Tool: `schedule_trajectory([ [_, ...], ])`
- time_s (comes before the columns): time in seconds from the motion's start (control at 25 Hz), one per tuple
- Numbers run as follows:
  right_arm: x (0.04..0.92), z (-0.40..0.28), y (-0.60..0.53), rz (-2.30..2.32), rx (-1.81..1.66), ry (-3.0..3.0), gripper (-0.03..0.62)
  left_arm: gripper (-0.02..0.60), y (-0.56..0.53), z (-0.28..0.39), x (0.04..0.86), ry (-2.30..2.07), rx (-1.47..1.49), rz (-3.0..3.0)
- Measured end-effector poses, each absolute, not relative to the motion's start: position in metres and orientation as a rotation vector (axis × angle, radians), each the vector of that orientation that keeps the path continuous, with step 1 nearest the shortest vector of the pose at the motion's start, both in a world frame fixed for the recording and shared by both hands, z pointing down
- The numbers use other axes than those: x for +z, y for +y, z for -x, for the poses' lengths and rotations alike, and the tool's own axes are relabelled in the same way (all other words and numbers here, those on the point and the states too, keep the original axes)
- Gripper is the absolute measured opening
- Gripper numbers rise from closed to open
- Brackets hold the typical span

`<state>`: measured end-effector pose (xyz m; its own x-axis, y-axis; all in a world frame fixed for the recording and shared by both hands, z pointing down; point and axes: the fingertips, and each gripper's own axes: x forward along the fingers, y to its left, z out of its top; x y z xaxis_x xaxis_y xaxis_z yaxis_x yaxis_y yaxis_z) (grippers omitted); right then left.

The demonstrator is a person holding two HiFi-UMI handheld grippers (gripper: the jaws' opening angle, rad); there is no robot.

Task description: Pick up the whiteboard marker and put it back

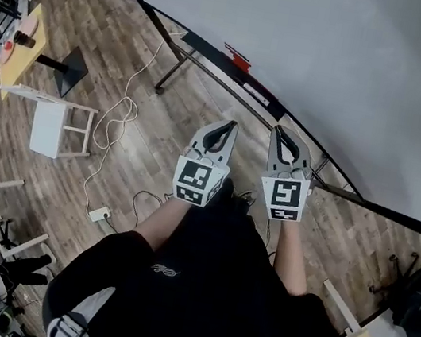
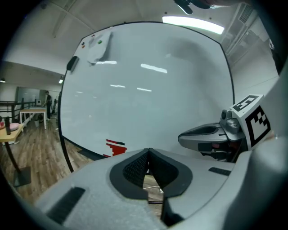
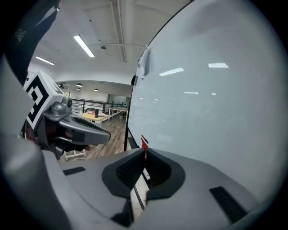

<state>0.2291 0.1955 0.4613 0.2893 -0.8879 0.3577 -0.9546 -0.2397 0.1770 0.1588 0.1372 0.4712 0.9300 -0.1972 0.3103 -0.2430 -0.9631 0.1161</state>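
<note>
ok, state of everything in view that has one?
left gripper, fingers shut, nothing between them.
right gripper, fingers shut, nothing between them.
whiteboard, upright, no writing visible.
red object, lying on the whiteboard's ledge, untouched; too small to tell if it's the marker.
cable, lying slack in loops.
</note>
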Motion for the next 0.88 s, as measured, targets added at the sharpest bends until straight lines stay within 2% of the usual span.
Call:
schedule_trajectory([
  [0.24,0.472,-0.209,0.119,-2.017,0.284,-1.695,0.005,0.006,0.065,-0.137,0.480,-0.451,0.422,-2.872],
  [0.48,0.507,-0.199,0.091,-1.810,0.356,-1.607,0.005,0.006,0.044,-0.121,0.518,-0.441,0.477,-2.779],
  [0.68,0.536,-0.212,0.082,-1.755,0.430,-1.575,0.005,0.008,0.042,-0.120,0.548,-0.469,0.509,-2.706],
  [0.88,0.604,-0.257,0.066,-1.627,0.497,-1.542,0.006,0.006,0.027,-0.145,0.581,-0.600,0.567,-2.642],
])
